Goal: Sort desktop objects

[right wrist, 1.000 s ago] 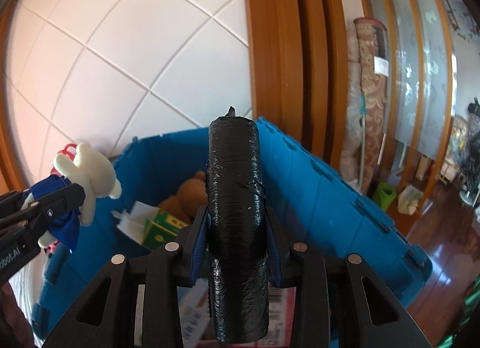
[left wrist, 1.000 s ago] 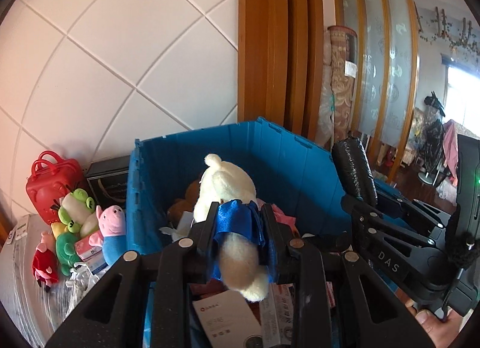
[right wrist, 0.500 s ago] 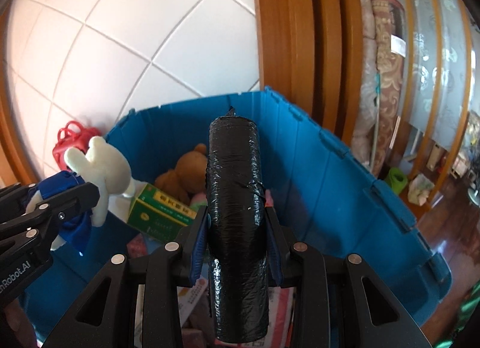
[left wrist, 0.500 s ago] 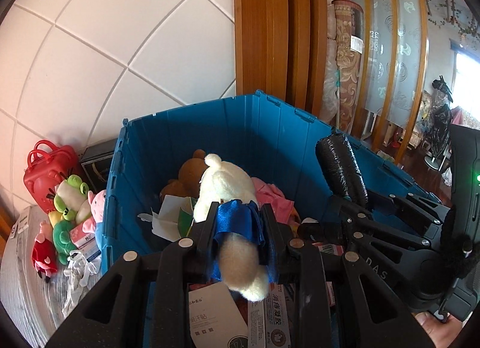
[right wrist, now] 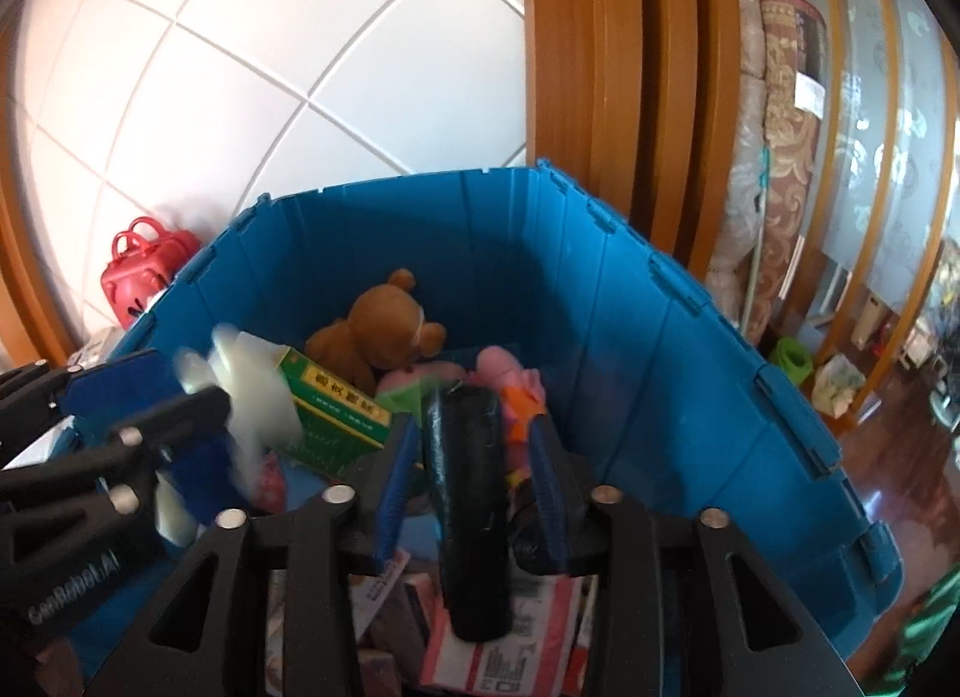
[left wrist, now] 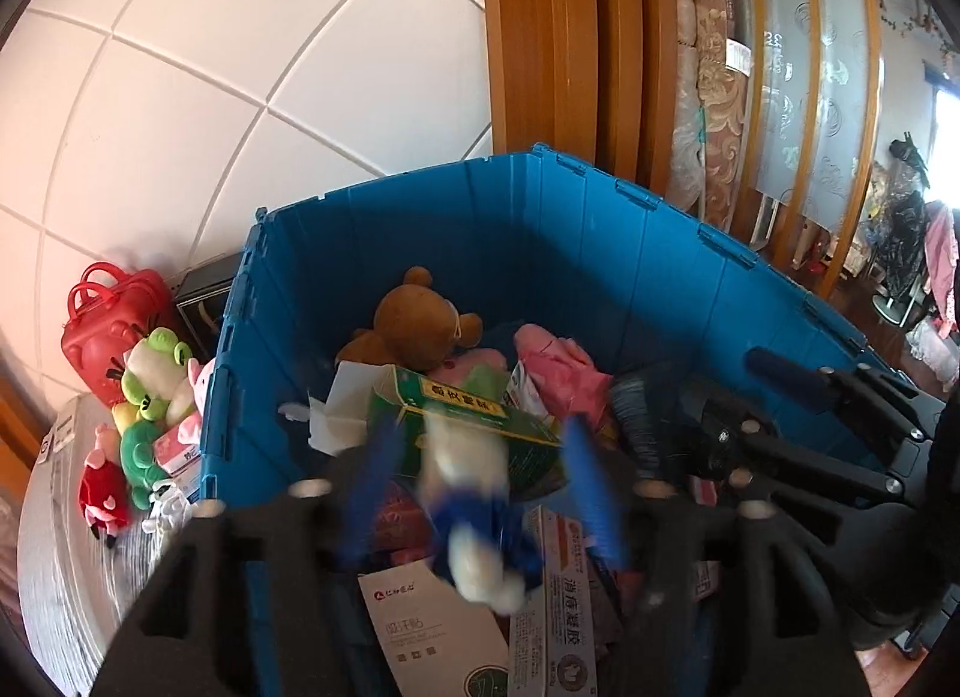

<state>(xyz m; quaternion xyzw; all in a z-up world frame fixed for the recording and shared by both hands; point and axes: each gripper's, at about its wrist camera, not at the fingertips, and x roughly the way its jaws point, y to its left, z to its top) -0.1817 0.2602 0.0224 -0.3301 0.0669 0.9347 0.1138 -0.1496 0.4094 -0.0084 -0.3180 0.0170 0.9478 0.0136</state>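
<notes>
Both grippers hang over an open blue crate (left wrist: 540, 229) (right wrist: 660, 349). My left gripper (left wrist: 480, 457) is opening. Its blue pads stand apart, and a blurred white plush in a blue dress (left wrist: 474, 523) is dropping between them toward the boxes below. The right wrist view shows the same plush (right wrist: 252, 397) beside the left gripper (right wrist: 192, 382). My right gripper (right wrist: 474, 427) is opening too. A black wrapped roll (right wrist: 474, 517) stands between its pads with a gap on each side, its lower end down among the cartons.
Inside the crate lie a brown teddy bear (left wrist: 420, 325), a green box (left wrist: 462, 403), a pink plush (left wrist: 558, 367) and several cartons. Left of the crate are a red bag (left wrist: 108, 313) and a frog plush (left wrist: 153, 361). A tiled wall and wooden posts stand behind.
Both grippers sank toward the crate's contents, and both pairs of jaws spread. The white plush slipped down out of the left pads. The black roll came free of the right pads.
</notes>
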